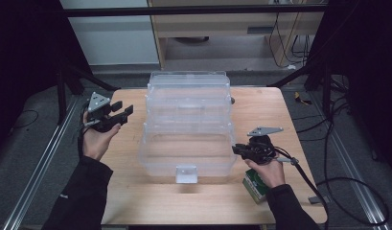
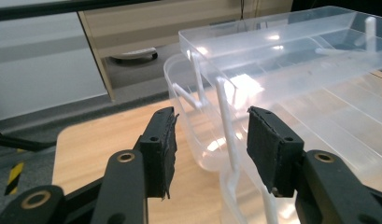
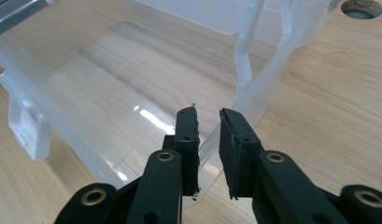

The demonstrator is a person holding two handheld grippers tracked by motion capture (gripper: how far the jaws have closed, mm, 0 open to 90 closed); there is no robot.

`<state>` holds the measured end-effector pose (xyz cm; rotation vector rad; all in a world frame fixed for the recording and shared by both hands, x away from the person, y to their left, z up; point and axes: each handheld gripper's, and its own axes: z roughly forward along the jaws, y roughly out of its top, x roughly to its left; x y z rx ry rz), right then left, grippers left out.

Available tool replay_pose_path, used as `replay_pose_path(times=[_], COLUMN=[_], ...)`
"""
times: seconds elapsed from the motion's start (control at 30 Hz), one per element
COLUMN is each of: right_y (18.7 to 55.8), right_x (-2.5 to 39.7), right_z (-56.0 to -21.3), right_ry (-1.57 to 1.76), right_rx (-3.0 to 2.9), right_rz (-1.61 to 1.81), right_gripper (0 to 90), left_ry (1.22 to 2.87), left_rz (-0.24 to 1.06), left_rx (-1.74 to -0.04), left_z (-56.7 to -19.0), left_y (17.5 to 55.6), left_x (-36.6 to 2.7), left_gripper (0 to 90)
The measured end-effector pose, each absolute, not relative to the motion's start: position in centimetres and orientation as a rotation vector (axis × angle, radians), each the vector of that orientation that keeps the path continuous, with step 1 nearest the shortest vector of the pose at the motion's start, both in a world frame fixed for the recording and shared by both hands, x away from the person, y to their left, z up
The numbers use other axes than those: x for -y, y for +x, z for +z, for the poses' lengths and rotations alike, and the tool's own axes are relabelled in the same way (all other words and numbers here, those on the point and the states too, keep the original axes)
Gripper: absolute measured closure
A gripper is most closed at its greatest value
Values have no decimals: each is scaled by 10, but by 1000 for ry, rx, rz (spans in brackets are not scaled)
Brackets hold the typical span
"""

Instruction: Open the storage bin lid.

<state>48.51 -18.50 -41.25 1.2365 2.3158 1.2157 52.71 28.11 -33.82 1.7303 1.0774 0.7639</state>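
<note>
My left gripper (image 1: 121, 111) is up off the table (image 1: 131, 191) at the left side of the clear tiered plastic box (image 1: 188, 129), jaws spread wide w/ nothing between the pads; in the left gripper view the same gripper (image 2: 210, 144) looks along its pads at the box's (image 2: 282, 60) left end, and one of the white hinge arms (image 2: 226, 121) stands in the gap beyond the pads, not touched as far as I can tell. My right gripper (image 1: 237, 149) sits at the box's right front corner, approx. level w/ the bottom tray's rim; in the right gripper view this gripper (image 3: 208, 126) has its jaws close together but w/ a narrow gap, and the thin clear wall of the bottom tray (image 3: 109, 84) runs right under/between the tips. Can't tell if the pads actually pinch that rim or just straddle it. The box stands mid-table, opened out in steps: top trays shifted toward the far edge, the bottom tray open toward me, its white latch (image 1: 186, 173) at the front centre. A green and white carton (image 1: 255, 186) lies on the table by my right hand (image 1: 268, 172), partly under it. My left hand (image 1: 95, 139) is well clear of the box's side.
</note>
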Motion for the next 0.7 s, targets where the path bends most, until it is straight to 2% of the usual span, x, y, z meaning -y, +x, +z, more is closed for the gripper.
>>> replay_pose_path(times=[0.3, 0.6, 0.7], right_y=[485, 485, 485], right_x=[185, 182, 182], right_z=[-412, -411, -411], right_ry=[1242, 1229, 1239], right_rx=[-2318, -2317, -2317], right_rz=[1214, 1187, 1186], right_gripper=[775, 777, 777], left_ry=[1806, 1896, 1934], left_rz=[694, 639, 583], left_rx=[-1095, -1100, -1092], left_z=[-369, -397, -409], left_y=[494, 484, 480], left_x=[-281, -275, -269], left_gripper=[518, 557, 567])
